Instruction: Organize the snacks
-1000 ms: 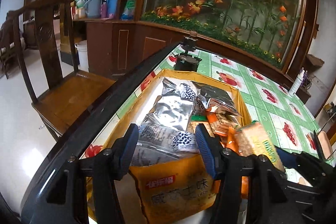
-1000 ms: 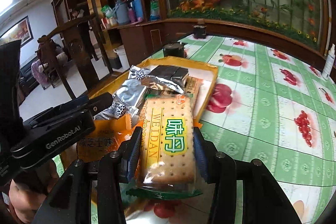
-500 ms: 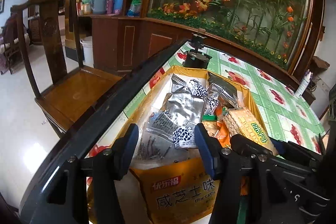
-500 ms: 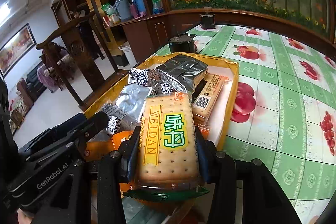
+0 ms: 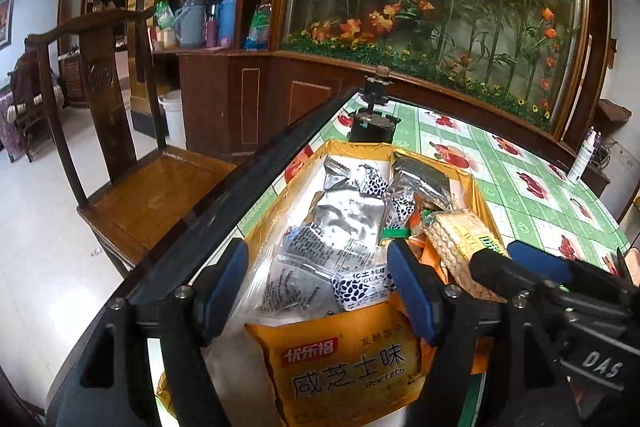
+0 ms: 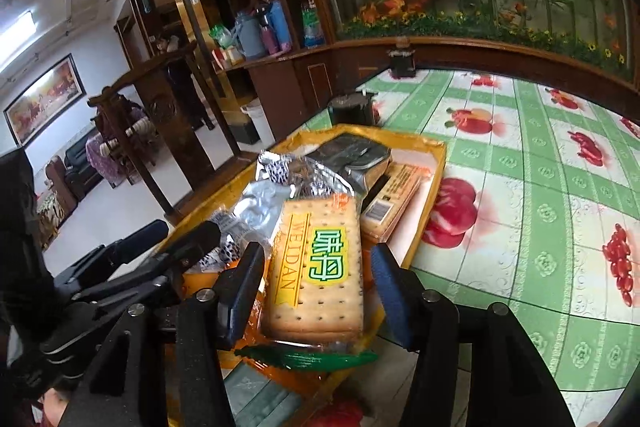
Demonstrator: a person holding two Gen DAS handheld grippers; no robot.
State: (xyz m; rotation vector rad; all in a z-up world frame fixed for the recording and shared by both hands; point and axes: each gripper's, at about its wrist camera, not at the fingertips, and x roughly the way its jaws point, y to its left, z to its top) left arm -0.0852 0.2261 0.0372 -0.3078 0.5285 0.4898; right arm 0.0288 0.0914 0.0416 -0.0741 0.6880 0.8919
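In the yellow tray at the table's edge, our cracker pack, clear-wrapped with green lettering, lies on the heap. Our right gripper has just been opening, pads off it; our left gripper also widened, straddling the clear printed packet. Open tablecloth lies rightward.

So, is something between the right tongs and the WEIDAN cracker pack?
Nothing visible. The cracker pack lies directly between the fingers of the right tongs, which have just been opening and stand clear of its sides, on the snacks in the yellow tray.

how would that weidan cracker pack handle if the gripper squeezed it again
The WEIDAN cracker pack likely stays stiff, since the crackers form a flat block. Probably fragile under a hard pinch. Its glossy wrapper may slip, and it rests on other packets in the yellow tray.
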